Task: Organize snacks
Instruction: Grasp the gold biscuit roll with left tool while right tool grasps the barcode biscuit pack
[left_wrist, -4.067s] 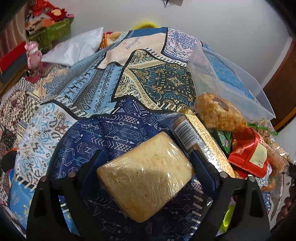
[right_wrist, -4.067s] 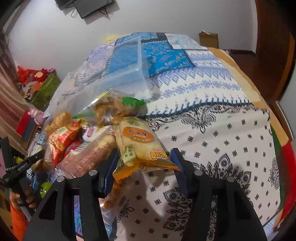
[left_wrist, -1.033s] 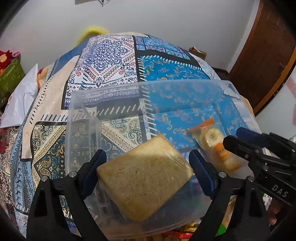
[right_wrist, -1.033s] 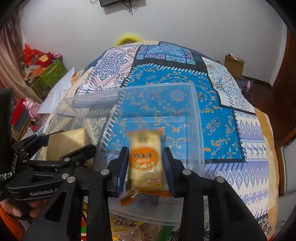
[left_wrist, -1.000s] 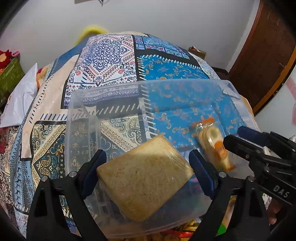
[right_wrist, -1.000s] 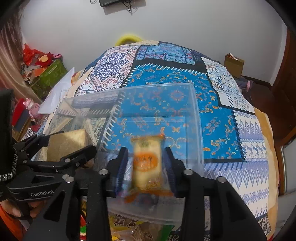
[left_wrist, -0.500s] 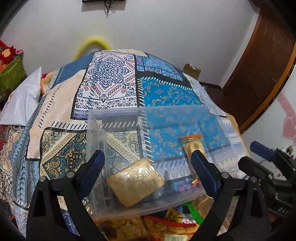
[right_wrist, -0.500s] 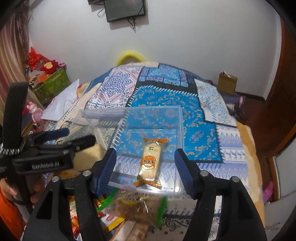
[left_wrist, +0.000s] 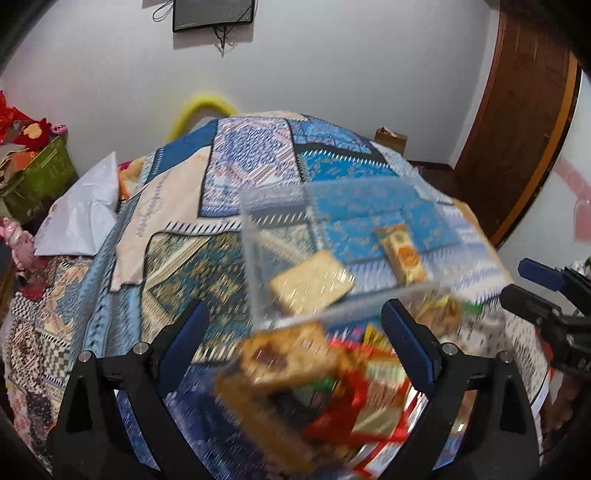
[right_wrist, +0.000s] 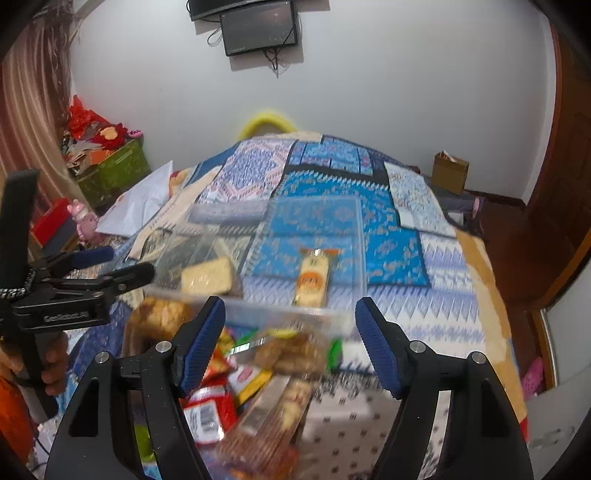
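A clear plastic bin sits on the patterned bedspread. Inside it lie a wrapped tan bread block and an orange-labelled snack packet. A blurred pile of snack packets lies on the bed in front of the bin. My left gripper is open and empty, above the pile. My right gripper is open and empty, also above the pile. Each gripper shows at the edge of the other's view.
A white pillow lies at the left of the bed. A green box of red items stands by the wall. A cardboard box sits on the floor at the right, near a wooden door.
Both grippers let go of their snacks, which now lie in the bin. Both have drawn back and risen from the bin; the snack pile has come into view.
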